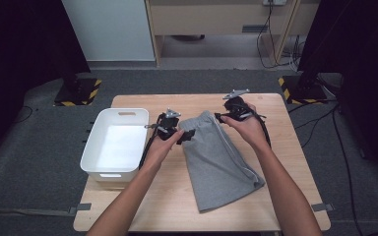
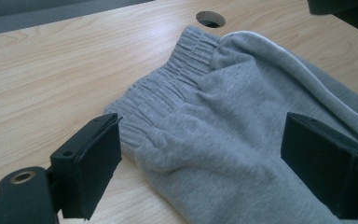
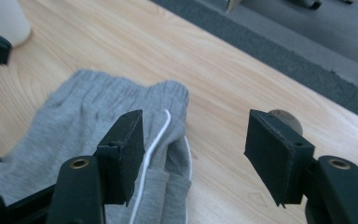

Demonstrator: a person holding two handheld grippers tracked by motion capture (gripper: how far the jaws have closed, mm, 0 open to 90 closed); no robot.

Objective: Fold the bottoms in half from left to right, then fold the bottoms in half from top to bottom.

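Note:
Grey shorts (image 1: 219, 160) lie folded on the wooden table (image 1: 285, 162), waistband toward the far side. My left gripper (image 1: 186, 136) stands open at the waistband's left corner; in the left gripper view its jaws (image 2: 205, 158) straddle the gathered elastic (image 2: 177, 74) without pressing it. My right gripper (image 1: 220, 117) is at the waistband's right corner. In the right gripper view its jaws (image 3: 196, 140) are apart, and the shorts' side edge with white piping (image 3: 156, 140) lies between them beside one pad, not pinched.
A white plastic bin (image 1: 120, 112) stands on the table's left side, close to my left hand. A round cable hole (image 2: 210, 18) sits in the tabletop just beyond the waistband. Bare wood lies to the right of the shorts and along the near edge.

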